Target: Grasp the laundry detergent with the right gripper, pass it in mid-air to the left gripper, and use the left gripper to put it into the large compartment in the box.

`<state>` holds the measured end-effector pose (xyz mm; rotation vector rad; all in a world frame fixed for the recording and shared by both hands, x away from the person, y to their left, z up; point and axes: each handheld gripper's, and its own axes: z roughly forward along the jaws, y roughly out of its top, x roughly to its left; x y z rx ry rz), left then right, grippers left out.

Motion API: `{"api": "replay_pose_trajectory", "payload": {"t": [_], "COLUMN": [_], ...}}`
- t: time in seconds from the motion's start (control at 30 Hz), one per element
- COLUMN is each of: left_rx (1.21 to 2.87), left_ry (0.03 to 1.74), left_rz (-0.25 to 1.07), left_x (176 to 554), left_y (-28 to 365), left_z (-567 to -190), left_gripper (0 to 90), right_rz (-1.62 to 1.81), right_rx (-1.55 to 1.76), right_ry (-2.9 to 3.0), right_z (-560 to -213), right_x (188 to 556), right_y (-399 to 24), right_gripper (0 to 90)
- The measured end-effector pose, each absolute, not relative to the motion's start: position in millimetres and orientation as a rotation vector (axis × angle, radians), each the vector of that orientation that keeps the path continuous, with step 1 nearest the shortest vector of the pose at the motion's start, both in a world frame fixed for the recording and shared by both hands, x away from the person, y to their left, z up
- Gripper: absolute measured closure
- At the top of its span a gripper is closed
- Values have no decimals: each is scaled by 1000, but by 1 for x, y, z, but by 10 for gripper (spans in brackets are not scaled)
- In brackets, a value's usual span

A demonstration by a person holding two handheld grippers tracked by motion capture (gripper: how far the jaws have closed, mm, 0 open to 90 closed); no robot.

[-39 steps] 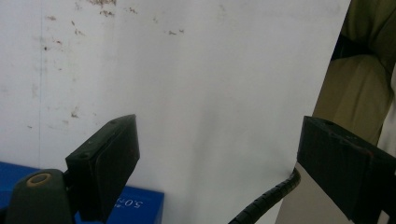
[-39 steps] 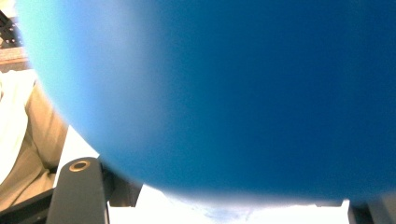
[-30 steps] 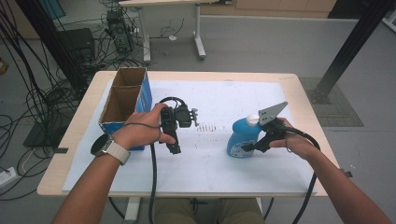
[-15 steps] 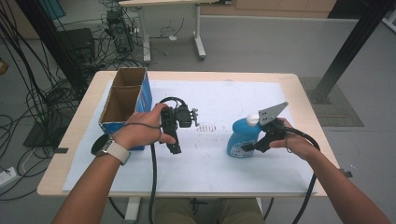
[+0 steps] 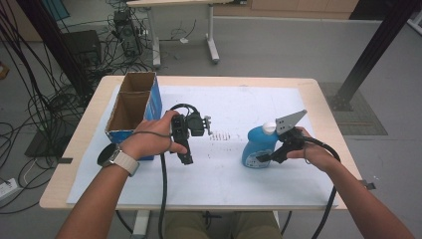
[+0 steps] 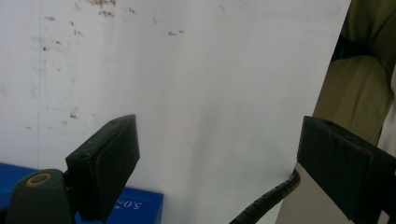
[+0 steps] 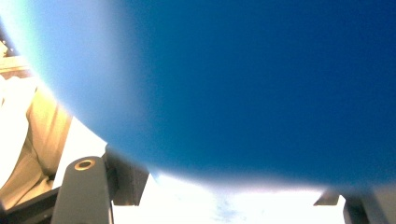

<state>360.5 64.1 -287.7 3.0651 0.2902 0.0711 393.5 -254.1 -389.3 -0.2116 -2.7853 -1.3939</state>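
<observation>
My right claw [image 5: 259,160] has just been closing around the blue bottle [image 5: 257,144]; whether the pads grip yet, I cannot tell.

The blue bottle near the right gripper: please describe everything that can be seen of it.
The blue bottle looks like glossy plastic, with a white cap and a label low on its front. It stands roughly upright on the white sheet, right of the table's middle. The right gripper reaches it from the right, its jaws having just been closing around the lower body; in the right gripper view the blurred blue body sits between the jaws.
</observation>
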Motion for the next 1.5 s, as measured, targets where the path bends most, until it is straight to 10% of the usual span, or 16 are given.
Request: {"api": "replay_pose_trajectory", "payload": {"t": [1.5], "left_rx": [3056], "left_ry": [296], "left_rz": [69], "left_x": [360], "left_y": [65], "left_z": [-290], "left_gripper": [133], "right_rz": [-1457], "right_rx": [-226], "right_ry": [-2741], "right_z": [-395], "right_x": [394], "right_y": [-254], "right_gripper": [344]}}
